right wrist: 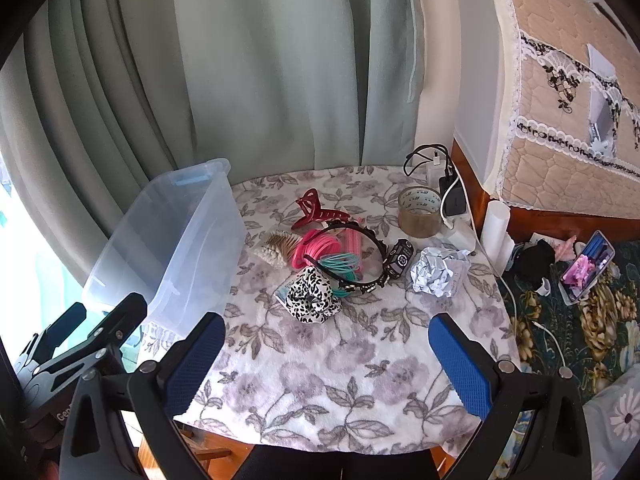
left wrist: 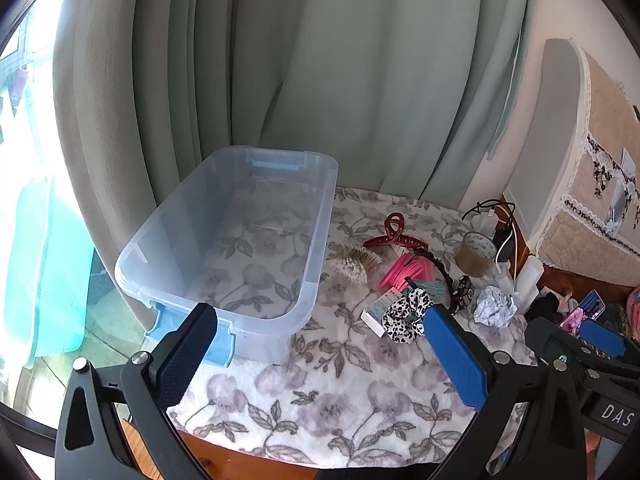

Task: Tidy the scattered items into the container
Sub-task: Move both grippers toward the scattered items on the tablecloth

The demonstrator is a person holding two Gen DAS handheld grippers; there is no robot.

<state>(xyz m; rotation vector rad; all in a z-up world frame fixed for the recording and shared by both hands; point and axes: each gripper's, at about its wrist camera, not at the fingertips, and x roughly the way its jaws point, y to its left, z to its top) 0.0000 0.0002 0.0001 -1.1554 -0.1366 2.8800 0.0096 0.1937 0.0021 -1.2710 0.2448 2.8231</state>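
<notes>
An empty clear plastic bin [left wrist: 320, 216] [right wrist: 208, 216] with blue latches stands at the table's left. To its right lie a red claw clip [left wrist: 394, 236] [right wrist: 314, 208], cotton swabs [left wrist: 354, 262] [right wrist: 276, 250], pink bands [left wrist: 404, 270] [right wrist: 316, 248], a leopard scrunchie [left wrist: 408, 314] [right wrist: 312, 294], a black headband [right wrist: 378, 248], a crumpled foil ball [left wrist: 496, 306] [right wrist: 438, 270] and a tape roll [left wrist: 476, 254] [right wrist: 418, 212]. My left gripper [left wrist: 320, 344] is open, empty, near the bin's front corner. My right gripper [right wrist: 326, 356] is open, empty, in front of the pile.
A floral cloth [right wrist: 320, 380] covers the small table. A green curtain [left wrist: 320, 60] hangs behind. Chargers and cables [right wrist: 448, 184] sit at the back right by a white bottle [right wrist: 496, 228]. A phone [right wrist: 586, 266] lies on the bed at right.
</notes>
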